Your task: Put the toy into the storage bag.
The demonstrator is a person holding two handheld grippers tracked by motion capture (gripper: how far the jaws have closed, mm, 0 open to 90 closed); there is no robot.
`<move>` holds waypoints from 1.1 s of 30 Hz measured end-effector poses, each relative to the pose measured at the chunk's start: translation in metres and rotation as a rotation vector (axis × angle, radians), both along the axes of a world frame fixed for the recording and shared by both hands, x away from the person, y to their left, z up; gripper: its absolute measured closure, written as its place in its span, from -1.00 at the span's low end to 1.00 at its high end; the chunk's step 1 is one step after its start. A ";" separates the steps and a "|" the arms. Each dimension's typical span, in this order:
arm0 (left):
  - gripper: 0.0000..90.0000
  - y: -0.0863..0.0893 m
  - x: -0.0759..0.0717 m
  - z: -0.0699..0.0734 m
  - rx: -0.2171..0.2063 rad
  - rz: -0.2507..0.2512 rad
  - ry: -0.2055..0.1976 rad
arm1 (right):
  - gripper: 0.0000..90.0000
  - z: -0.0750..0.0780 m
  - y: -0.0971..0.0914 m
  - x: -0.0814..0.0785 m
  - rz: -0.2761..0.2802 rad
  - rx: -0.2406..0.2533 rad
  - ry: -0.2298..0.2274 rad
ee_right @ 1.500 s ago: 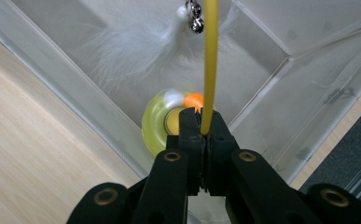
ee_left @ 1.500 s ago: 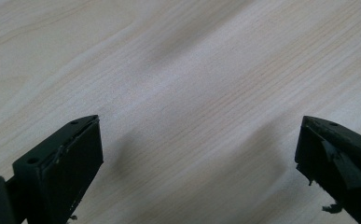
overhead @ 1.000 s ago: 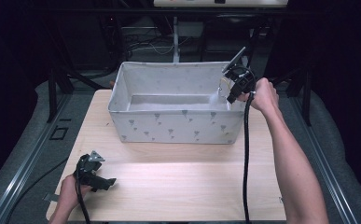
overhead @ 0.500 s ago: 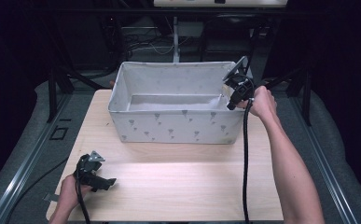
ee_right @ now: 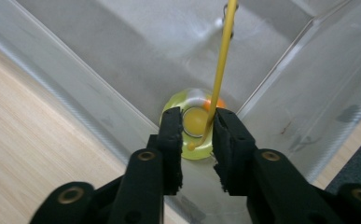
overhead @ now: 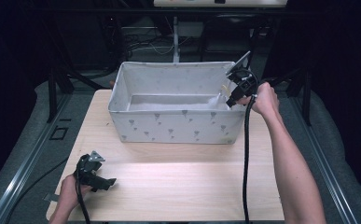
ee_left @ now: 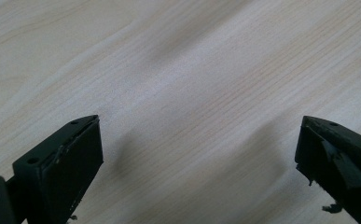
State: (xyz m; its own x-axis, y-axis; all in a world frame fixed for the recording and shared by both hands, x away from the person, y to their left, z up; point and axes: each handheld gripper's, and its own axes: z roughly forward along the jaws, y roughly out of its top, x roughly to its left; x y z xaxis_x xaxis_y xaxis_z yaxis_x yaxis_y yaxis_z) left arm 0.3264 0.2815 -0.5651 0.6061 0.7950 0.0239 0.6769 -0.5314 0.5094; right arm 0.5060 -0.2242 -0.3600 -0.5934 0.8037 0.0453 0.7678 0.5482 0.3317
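My right gripper (overhead: 230,100) hangs over the right end of a white fabric bin (overhead: 173,127) printed with small grey shapes. In the right gripper view my right gripper (ee_right: 197,120) is shut on a round yellow-green object (ee_right: 174,101) with an orange-yellow centre and a metal ring. A thin yellow cord (ee_right: 225,46) runs up from it, and the bin's inner corner lies below. My left gripper (overhead: 104,183) rests low over the wooden table (overhead: 183,186) near its front left corner. There my left gripper (ee_left: 199,122) stands wide open with bare wood between its jaws.
The bin takes up the far half of the table, its near wall (ee_right: 99,74) slanting across the right gripper view. A black cable (overhead: 246,158) trails from the right gripper along the forearm. Dark floor and metal stands surround the table.
The right hand has sunk slightly over the bin's right end, still holding the object. The left gripper has not moved.
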 end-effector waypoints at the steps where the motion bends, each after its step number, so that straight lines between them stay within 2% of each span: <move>1: -0.98 0.000 0.000 0.000 0.001 0.000 0.000 | 0.53 0.004 0.000 -0.001 -0.001 0.003 -0.005; 7: -0.98 0.000 0.000 0.000 0.001 0.002 -0.007 | 0.17 0.030 0.004 -0.013 0.006 0.025 -0.049; 9: -0.98 0.000 0.000 0.000 -0.001 0.002 -0.007 | 0.06 0.038 0.006 -0.017 0.011 0.018 -0.064; 18: -0.98 0.000 0.000 0.000 0.001 0.002 -0.006 | -0.44 0.065 0.017 -0.040 0.067 0.048 -0.121; 22: -0.98 0.000 0.000 0.000 0.001 0.002 -0.006 | -0.64 0.070 0.025 -0.050 0.097 0.049 -0.132; 26: -0.98 -0.001 0.000 0.000 0.003 -0.002 -0.006 | -0.73 0.071 0.036 -0.063 0.151 0.049 -0.145; 29: -0.98 -0.001 0.000 0.000 0.001 -0.001 -0.006 | -0.83 0.068 0.046 -0.074 0.178 0.052 -0.154; 33: -0.98 -0.001 0.000 0.000 0.002 -0.001 -0.007 | -0.84 0.061 0.055 -0.087 0.219 0.029 -0.154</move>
